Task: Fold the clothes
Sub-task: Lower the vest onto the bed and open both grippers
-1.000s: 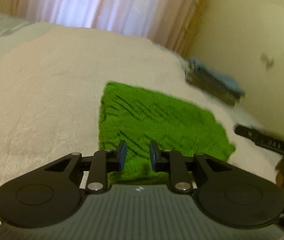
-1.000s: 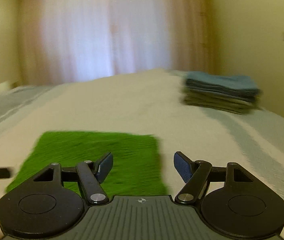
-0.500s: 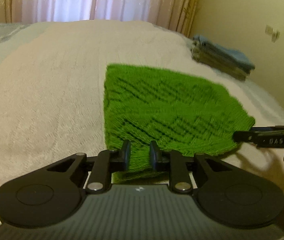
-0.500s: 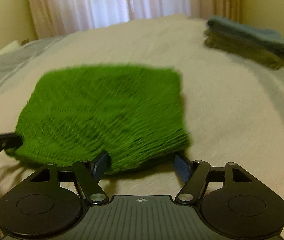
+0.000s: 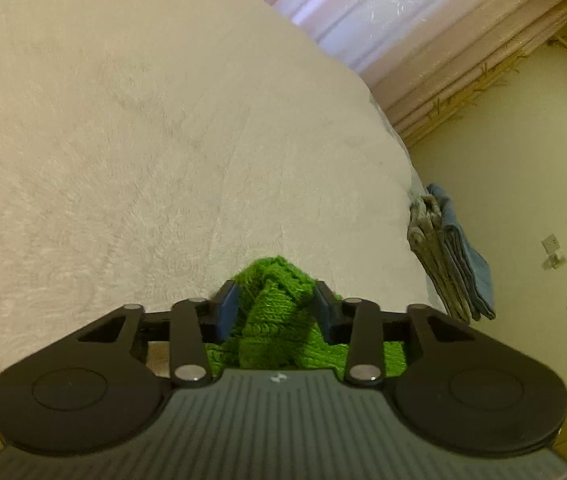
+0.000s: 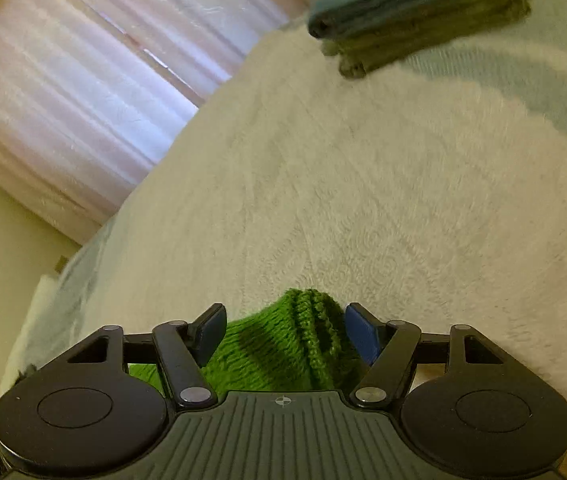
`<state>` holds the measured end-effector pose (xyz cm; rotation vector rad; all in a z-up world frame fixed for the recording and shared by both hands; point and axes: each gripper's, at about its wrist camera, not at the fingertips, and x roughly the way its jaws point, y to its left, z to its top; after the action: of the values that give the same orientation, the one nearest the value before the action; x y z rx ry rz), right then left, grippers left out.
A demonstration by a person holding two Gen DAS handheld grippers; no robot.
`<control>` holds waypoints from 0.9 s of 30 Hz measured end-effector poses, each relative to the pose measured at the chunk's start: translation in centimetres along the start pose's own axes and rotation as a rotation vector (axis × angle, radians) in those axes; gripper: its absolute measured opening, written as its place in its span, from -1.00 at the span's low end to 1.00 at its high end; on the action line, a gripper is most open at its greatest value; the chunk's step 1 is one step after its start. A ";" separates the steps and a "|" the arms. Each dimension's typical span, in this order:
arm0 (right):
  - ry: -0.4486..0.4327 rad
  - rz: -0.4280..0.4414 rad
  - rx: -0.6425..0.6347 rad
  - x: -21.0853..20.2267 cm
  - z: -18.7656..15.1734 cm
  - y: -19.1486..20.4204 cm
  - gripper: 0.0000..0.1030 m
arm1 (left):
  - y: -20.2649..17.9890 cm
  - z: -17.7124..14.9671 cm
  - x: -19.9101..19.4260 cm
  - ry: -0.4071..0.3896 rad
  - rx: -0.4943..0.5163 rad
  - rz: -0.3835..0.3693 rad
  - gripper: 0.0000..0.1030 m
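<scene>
Green knit (image 5: 273,312) bunched between both our tongs, hanging over bed (image 5: 143,140). Left tongs (image 5: 275,308) pinch one bunch, right tongs (image 6: 285,326) wider, touching fabric; grip unclear. Folded stack (image 6: 415,8) waits apart, likely destination.

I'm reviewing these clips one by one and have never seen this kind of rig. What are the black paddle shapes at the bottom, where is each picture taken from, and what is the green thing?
No robot here: a person holds a two-finger gripper in each hand, and a fisheye camera on each looks forward along its fingers. The black shapes are the gripper's own body and finger arms. One picture comes from the left gripper, the other from the right gripper. The green thing is a knitted cloth, and a bunched part of it sits between each gripper's fingers, so both seem to hold it. Beyond lies a cream bedspread, with a stack of folded clothes at the far edge and curtains behind.
</scene>
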<state>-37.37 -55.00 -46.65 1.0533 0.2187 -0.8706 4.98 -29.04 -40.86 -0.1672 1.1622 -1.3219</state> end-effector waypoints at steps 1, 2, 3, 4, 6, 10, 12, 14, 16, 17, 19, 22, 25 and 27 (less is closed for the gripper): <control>-0.018 -0.001 -0.025 -0.1 -0.3 0.1 -0.35 | 0.2 -0.1 0.5 0.004 -0.003 -0.026 -0.75; -0.037 -0.008 -0.055 -0.2 -0.5 0.2 -0.49 | 0.3 -0.5 0.4 -0.019 0.018 -0.034 -0.77; -0.051 -0.018 -0.091 -0.4 -0.8 0.2 -0.80 | 0.3 -0.9 0.2 -0.045 0.040 -0.040 -0.82; -0.061 -0.032 -0.106 -0.6 -1.0 0.1 -0.81 | 0.3 -1.4 -0.1 -0.074 0.064 -0.049 -0.83; -0.084 -0.104 -0.160 -0.6 -1.8 0.4 -0.83 | 0.5 -2.3 -0.7 -0.133 0.116 -0.054 -0.82; -0.100 -0.230 -0.292 0.4 -2.9 2.3 -0.82 | 0.6 -3.1 0.7 -0.153 0.204 0.096 -0.87; -0.092 -0.276 -0.336 0.3 -2.8 3.4 -0.78 | -0.3 -3.0 0.3 -0.152 0.247 0.114 -0.87; -0.114 -0.321 -0.371 -0.6 -2.6 4.4 -0.29 | -1.6 -2.7 -0.7 -0.161 0.299 0.132 -0.87; -0.186 -0.357 -0.415 -2.0 -2.6 5.5 0.20 | -3.0 -2.3 -2.0 -0.184 0.343 0.161 -0.89; -0.217 -0.348 -0.441 -2.8 -2.7 6.0 0.20 | -3.7 -2.1 -2.5 -0.192 0.350 0.153 -0.89; -0.221 -0.257 -0.490 -3.9 -3.0 7.2 0.19 | -5.2 -1.9 -3.1 -0.192 0.360 0.128 -0.89; -0.146 -0.155 -0.596 -2.9 -4.3 9.1 0.19 | -7.3 -3.3 -1.8 -0.151 0.430 0.092 -0.86; -0.063 -0.166 -0.695 0.1 -6.3 9.5 0.19 | -7.7 -5.3 0.8 -0.106 0.511 0.129 -0.85; -0.047 -0.257 -0.734 2.4 -7.4 8.1 0.19 | -6.3 -6.3 2.5 -0.112 0.526 0.174 -0.83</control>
<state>-28.26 -48.41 -46.34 0.3215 0.5927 -0.9365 -4.21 -29.98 -40.97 0.2361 0.6879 -1.3973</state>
